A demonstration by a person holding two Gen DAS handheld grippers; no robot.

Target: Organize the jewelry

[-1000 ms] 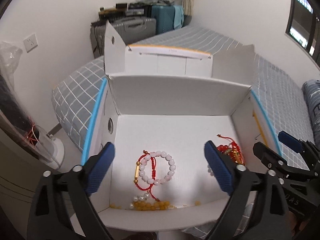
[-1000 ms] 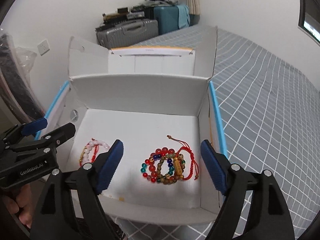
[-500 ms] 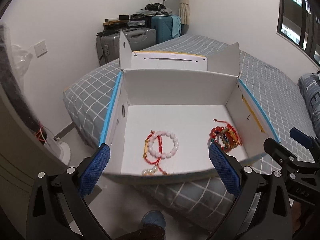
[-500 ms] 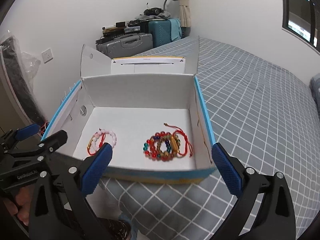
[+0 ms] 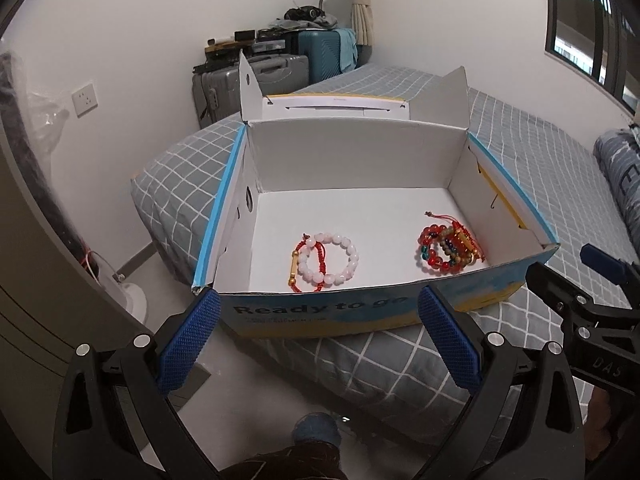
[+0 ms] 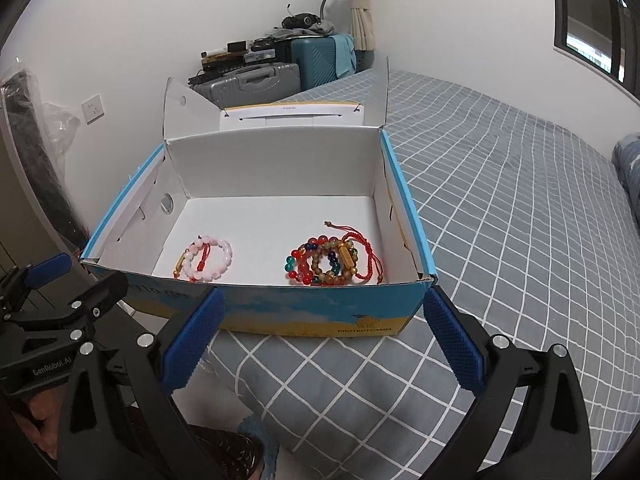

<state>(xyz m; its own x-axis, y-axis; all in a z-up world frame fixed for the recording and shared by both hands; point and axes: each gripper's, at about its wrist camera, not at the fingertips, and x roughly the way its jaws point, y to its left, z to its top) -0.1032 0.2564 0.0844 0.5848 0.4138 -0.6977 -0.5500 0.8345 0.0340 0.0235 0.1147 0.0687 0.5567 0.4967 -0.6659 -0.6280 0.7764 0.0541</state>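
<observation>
A bed (image 6: pixel 500 208) covered in a grey sheet with a white grid pattern carries 1 open cardboard box (image 6: pixel 320 308), which sits near the bed's front corner with its blue and yellow front wall facing the cameras. A rolled grey quilt (image 5: pixel 620 184) lies on the bed at the far right, well apart from the box.

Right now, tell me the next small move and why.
Probably draw both hands back and stop. The bracelets sit in two piles inside the box: pink beads and coloured beads. The left claw and right claw hang open, empty, outside it.
</observation>
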